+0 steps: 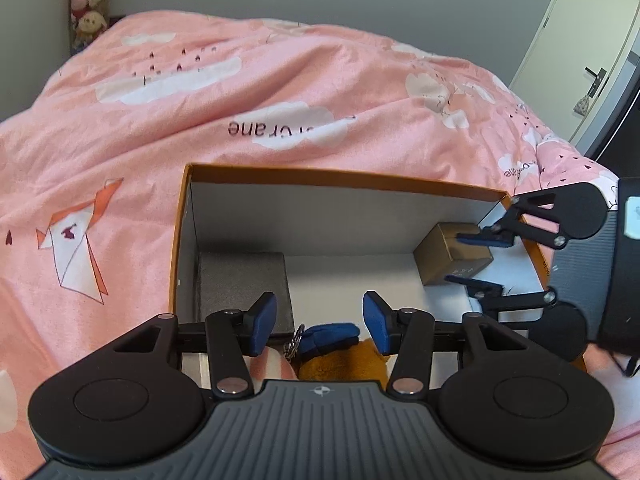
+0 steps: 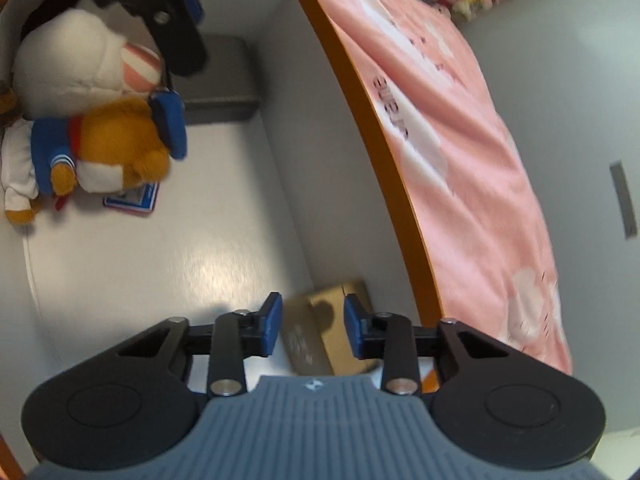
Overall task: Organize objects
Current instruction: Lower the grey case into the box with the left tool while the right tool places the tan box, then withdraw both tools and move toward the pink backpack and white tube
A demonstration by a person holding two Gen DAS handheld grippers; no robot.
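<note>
The right claw (image 2: pixel 312 328) straddles the small brown cardboard box (image 2: pixel 332 332) in the orange storage box's (image 1: pixel 304 178) corner, pads apart; the left claw (image 1: pixel 319 326) hangs spread above the plush toys (image 2: pixel 116 140), likely releasing.

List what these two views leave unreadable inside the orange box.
- Plush toys: left wrist view, mostly hidden behind the left gripper.
- Brown carton: right wrist view, near end cut off by the right gripper; whether its fingers touch it is unclear.
- Blue card: right wrist view, partly under the plush, print too small.
- Carton print: too small.
</note>
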